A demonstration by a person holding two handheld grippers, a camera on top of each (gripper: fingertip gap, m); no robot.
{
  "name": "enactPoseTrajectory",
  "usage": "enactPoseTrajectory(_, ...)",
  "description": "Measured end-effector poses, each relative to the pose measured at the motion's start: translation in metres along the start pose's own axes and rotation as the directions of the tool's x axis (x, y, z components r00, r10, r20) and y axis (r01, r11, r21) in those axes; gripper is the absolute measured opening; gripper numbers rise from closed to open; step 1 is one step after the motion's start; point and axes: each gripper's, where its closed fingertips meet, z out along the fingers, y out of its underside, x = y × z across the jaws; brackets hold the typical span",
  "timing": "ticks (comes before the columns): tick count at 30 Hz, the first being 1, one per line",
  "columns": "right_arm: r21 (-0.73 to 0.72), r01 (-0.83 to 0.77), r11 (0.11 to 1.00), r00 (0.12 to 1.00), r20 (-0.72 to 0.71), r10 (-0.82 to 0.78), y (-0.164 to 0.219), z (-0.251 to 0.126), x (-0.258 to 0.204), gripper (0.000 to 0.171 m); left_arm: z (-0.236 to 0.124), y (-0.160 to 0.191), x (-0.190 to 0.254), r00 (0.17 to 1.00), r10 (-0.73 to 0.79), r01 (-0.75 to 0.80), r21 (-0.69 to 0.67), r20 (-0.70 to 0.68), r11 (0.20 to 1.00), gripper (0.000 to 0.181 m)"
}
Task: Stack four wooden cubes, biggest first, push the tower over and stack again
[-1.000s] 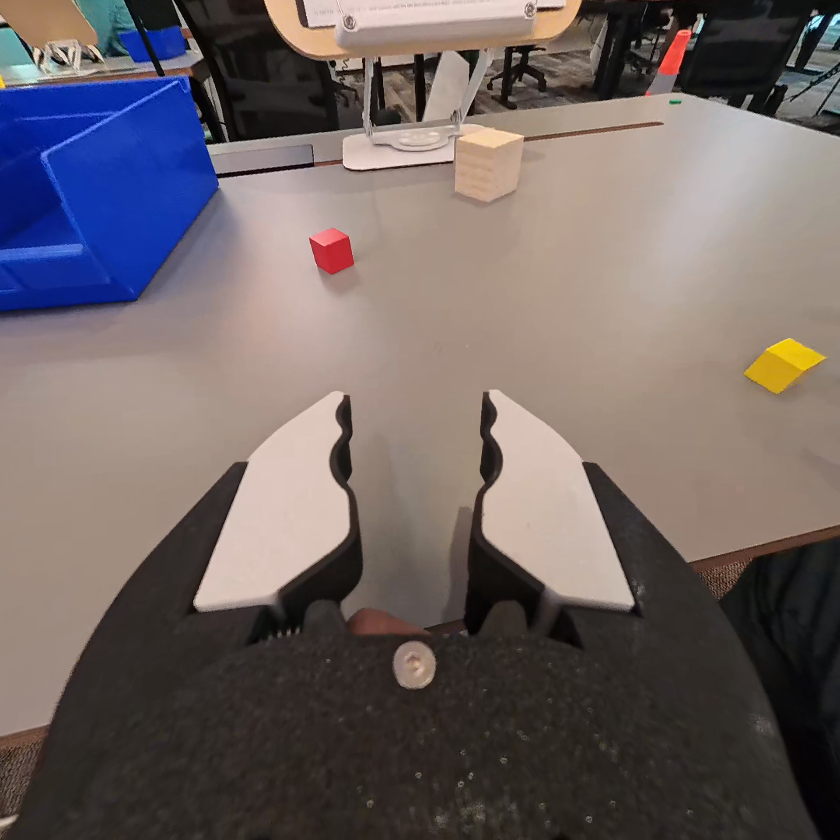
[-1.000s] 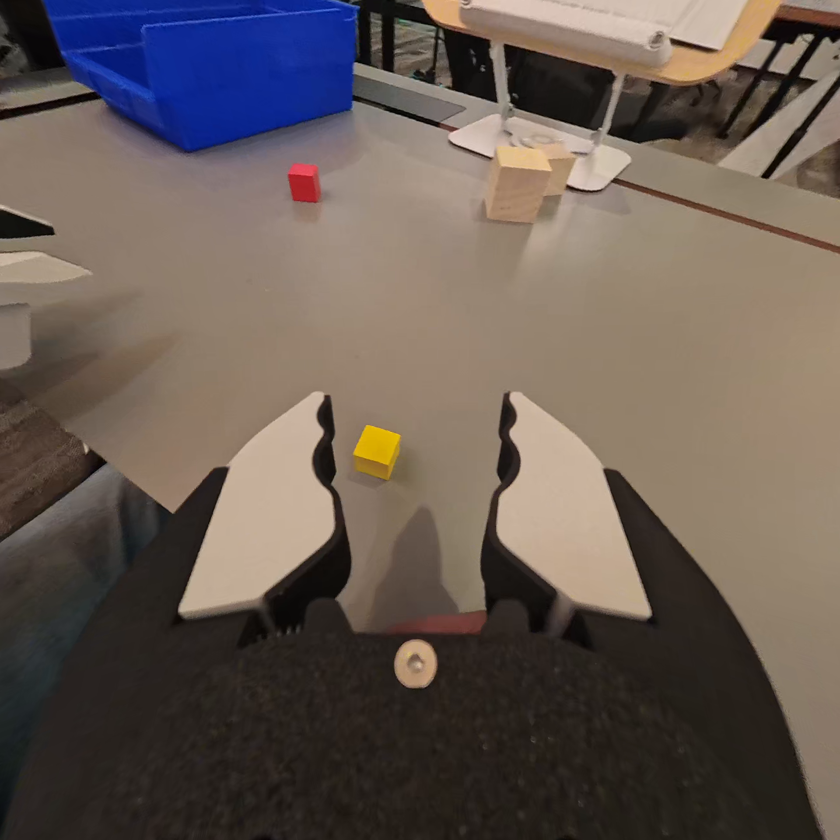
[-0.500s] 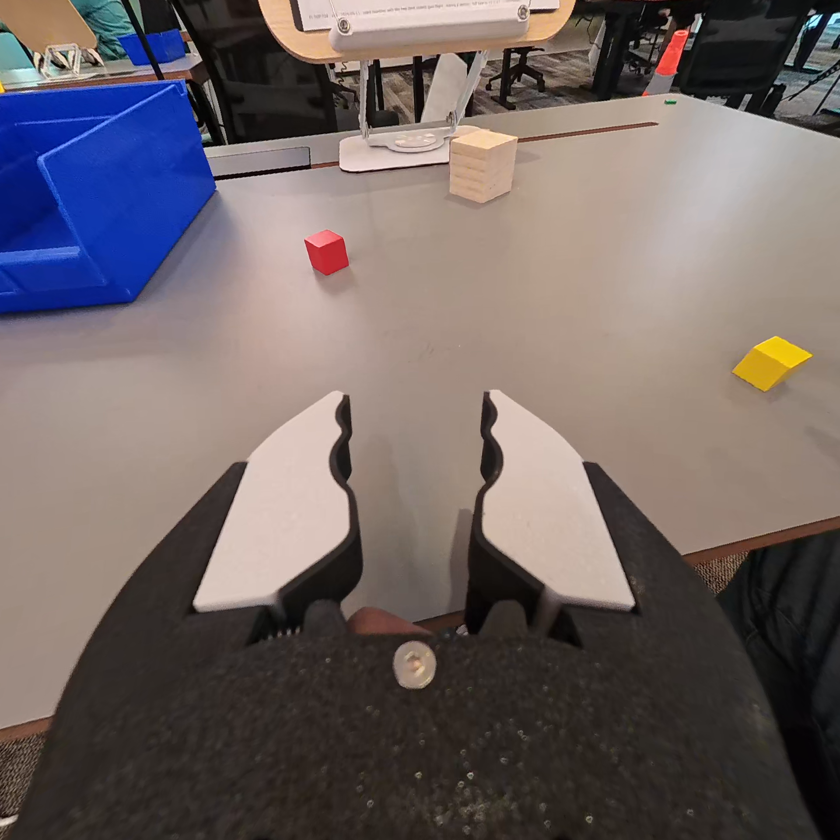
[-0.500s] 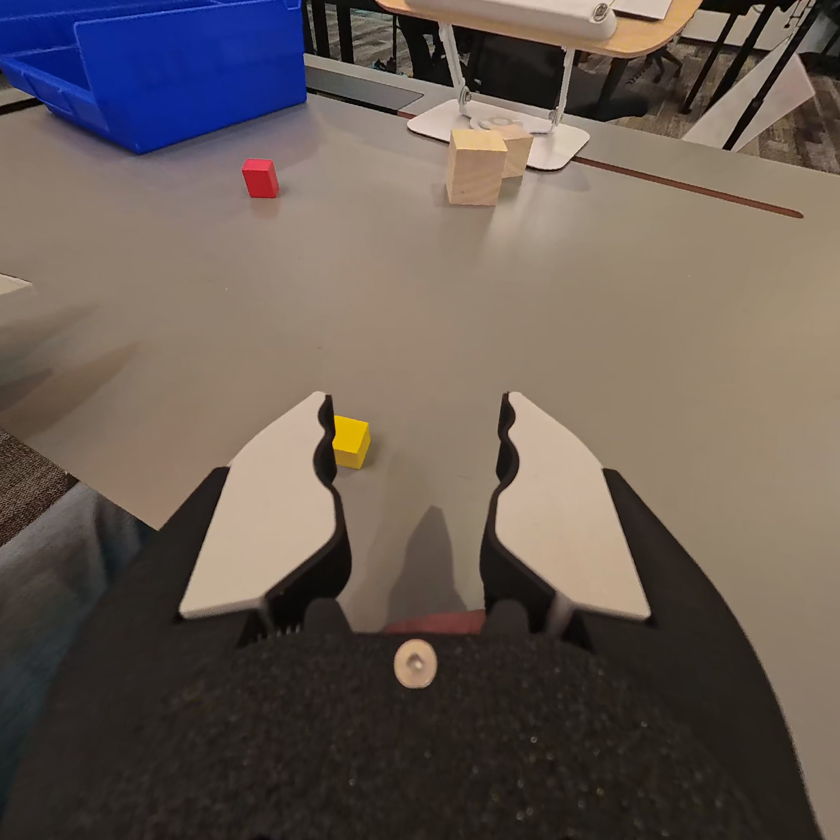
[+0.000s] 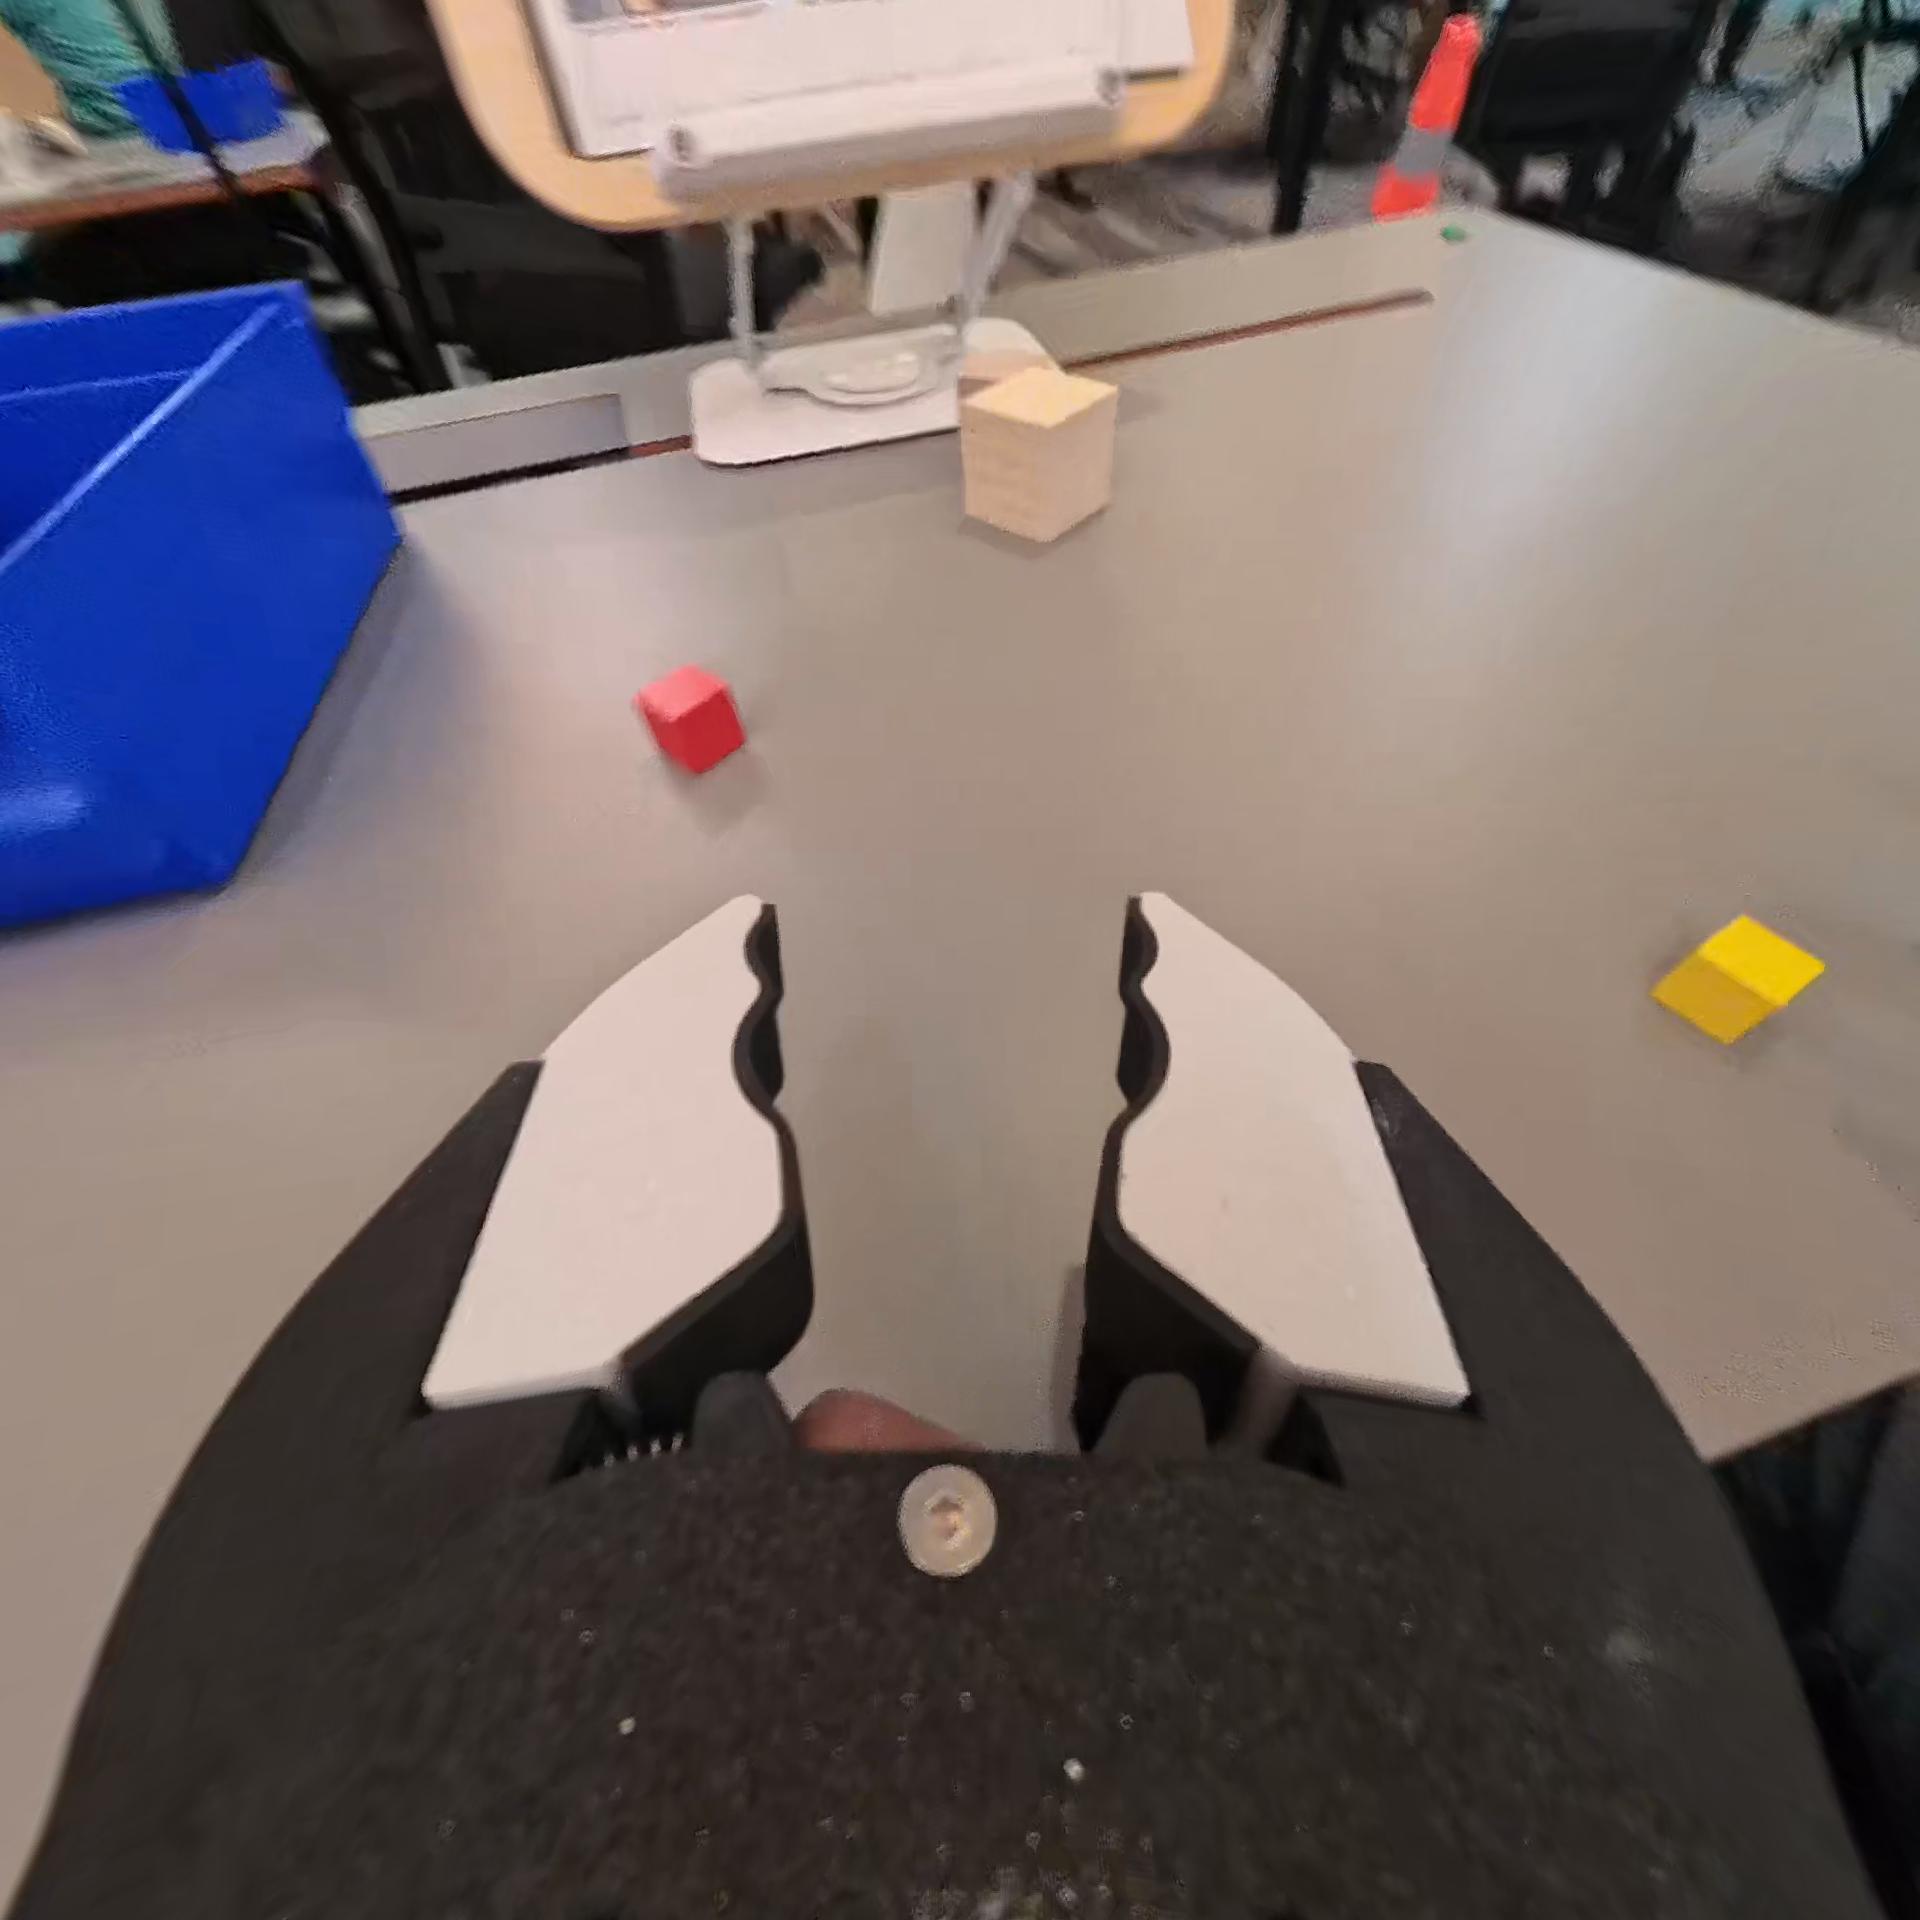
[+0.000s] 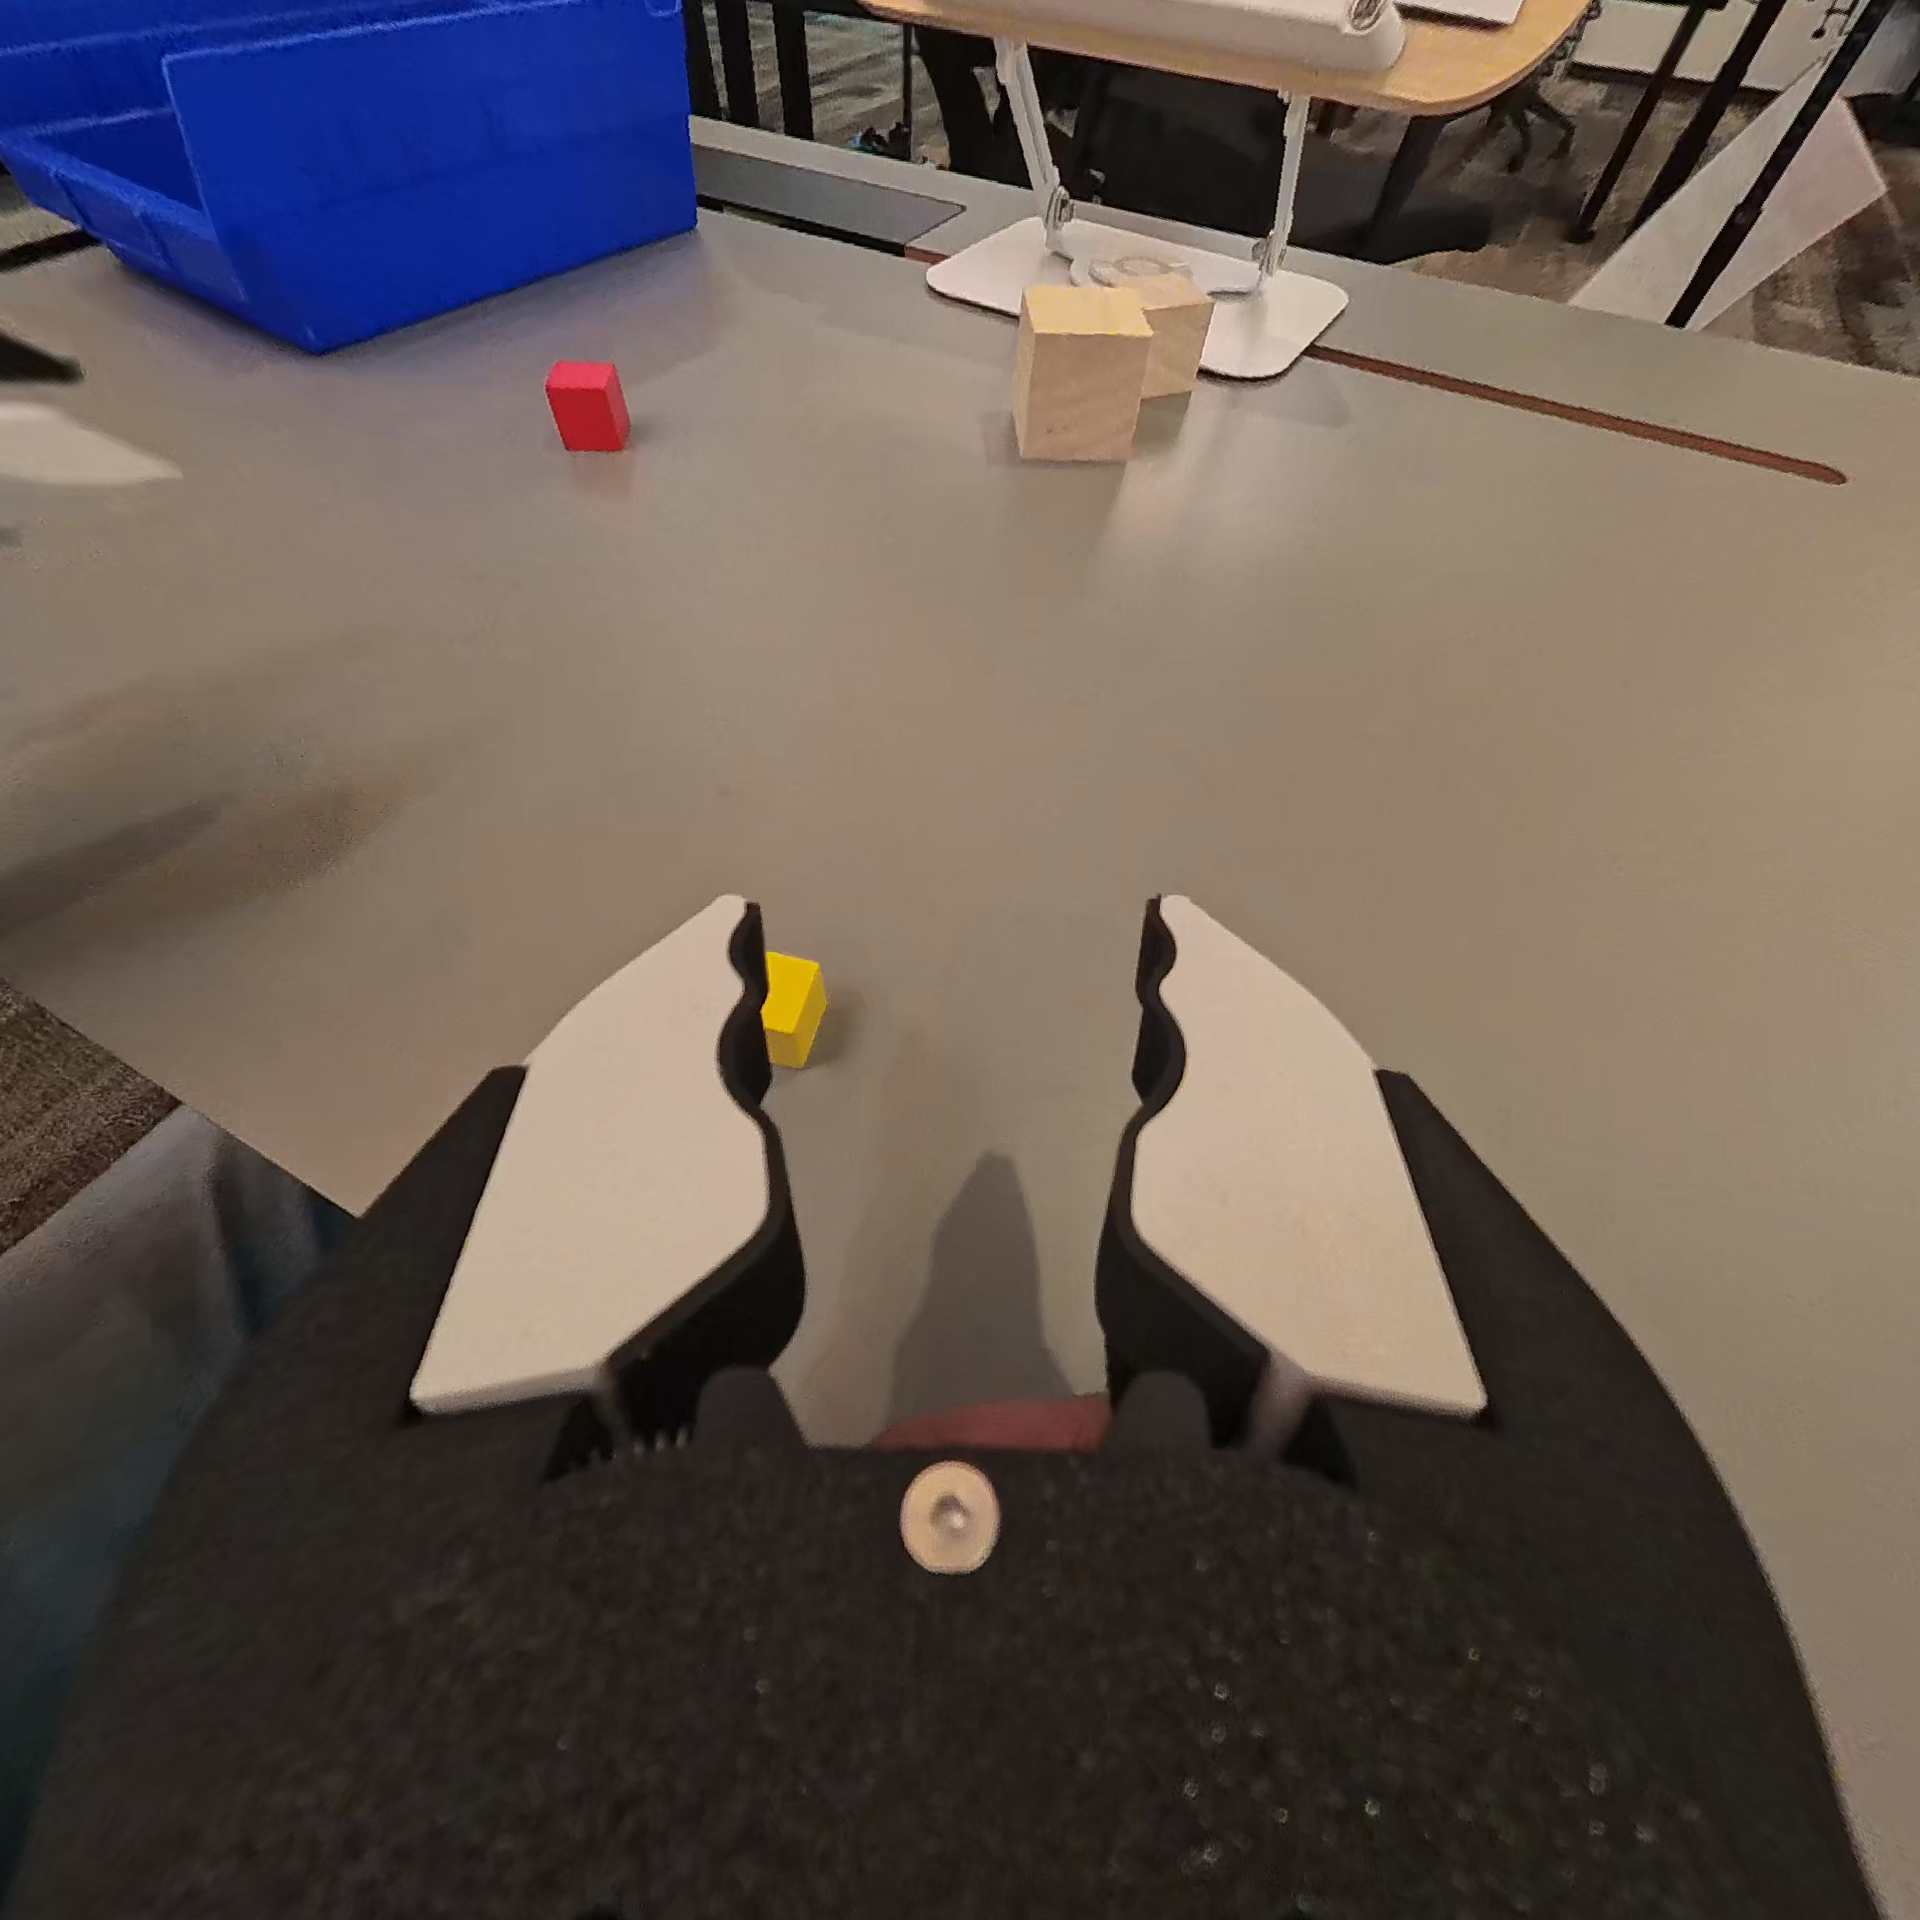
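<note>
Cubes lie apart on our grey table [image 5: 1351, 727]: big plain wooden cube [image 6: 1081, 374] at twelve o'clock, little yellow wooden cube [image 6: 795, 1010] near. Nothing stacked yet. Left gripper [image 5: 951, 935] and right gripper [image 6: 948, 930] fingers apart, empty.

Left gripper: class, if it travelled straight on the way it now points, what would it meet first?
Probably the bare grey table. The open left gripper aims between the red cube and the large wooden cube; the wooden cube lies nearest that line, though depth is unclear.
</note>
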Motion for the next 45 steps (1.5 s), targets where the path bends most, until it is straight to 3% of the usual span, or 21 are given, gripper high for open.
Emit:
enactPoseTrajectory(6, 0.004, -0.018, 1.0, 1.0, 0.014, 0.018, -0.004, 0.001, 0.009, 0.068, 0.133, -0.053, 0.039, 0.928, 0.198, -0.274, -0.218, -0.317, 0.937, 0.079)
enactPoseTrajectory(11, -0.005, -0.031, 1.0, 0.999, 0.031, 0.031, -0.001, 0.003, 0.013, 0.067, 0.243, -0.06, 0.038, 0.827, 0.324, -0.519, -0.403, -0.459, 0.754, 0.08)
enactPoseTrajectory(15, -0.018, -0.037, 0.999, 0.998, 0.043, 0.037, 0.004, 0.006, 0.013, 0.067, 0.289, -0.072, 0.04, 0.755, 0.378, -0.629, -0.428, -0.536, 0.649, 0.081)
enactPoseTrajectory(19, -0.025, -0.03, 0.999, 0.998, 0.053, 0.032, 0.006, 0.007, 0.011, 0.066, 0.314, -0.058, 0.042, 0.724, 0.371, -0.677, -0.495, -0.581, 0.545, 0.079)
enactPoseTrajectory(21, -0.025, -0.033, 0.999, 0.998, 0.058, 0.034, 0.006, 0.008, 0.01, 0.066, 0.324, -0.051, 0.036, 0.721, 0.39, -0.687, -0.514, -0.573, 0.513, 0.069)
enactPoseTrajectory(25, -0.028, -0.035, 0.999, 0.997, 0.067, 0.037, 0.008, 0.008, 0.01, 0.065, 0.319, -0.049, 0.033, 0.705, 0.347, -0.696, -0.509, -0.618, 0.507, 0.062)
enactPoseTrajectory(28, -0.026, -0.041, 0.999, 0.996, 0.072, 0.043, 0.006, 0.007, 0.01, 0.064, 0.294, -0.05, 0.035, 0.634, 0.364, -0.756, -0.448, -0.682, 0.477, 0.062)
enactPoseTrajectory(33, -0.014, -0.035, 0.999, 0.997, 0.07, 0.036, 0.002, 0.003, 0.011, 0.062, 0.218, -0.064, 0.059, 0.421, 0.479, -0.872, -0.199, -0.77, 0.447, 0.062)
enactPoseTrajectory(37, -0.01, -0.028, 1.0, 0.997, 0.074, 0.028, -0.001, 0.001, 0.007, 0.061, 0.165, -0.042, 0.063, 0.291, 0.554, -0.934, -0.104, -0.78, 0.343, 0.062)
enactPoseTrajectory(41, -0.009, -0.008, 1.0, 0.997, 0.081, 0.009, -0.004, -0.001, 0.0, 0.061, 0.14, -0.009, 0.065, 0.3, 0.507, -0.927, -0.122, -0.808, 0.355, 0.062)
enactPoseTrajectory(45, -0.019, 0.014, 1.0, 0.996, 0.088, -0.012, -0.002, 0.001, -0.008, 0.061, 0.136, 0.014, 0.067, 0.314, 0.481, -0.919, -0.135, -0.819, 0.37, 0.062)
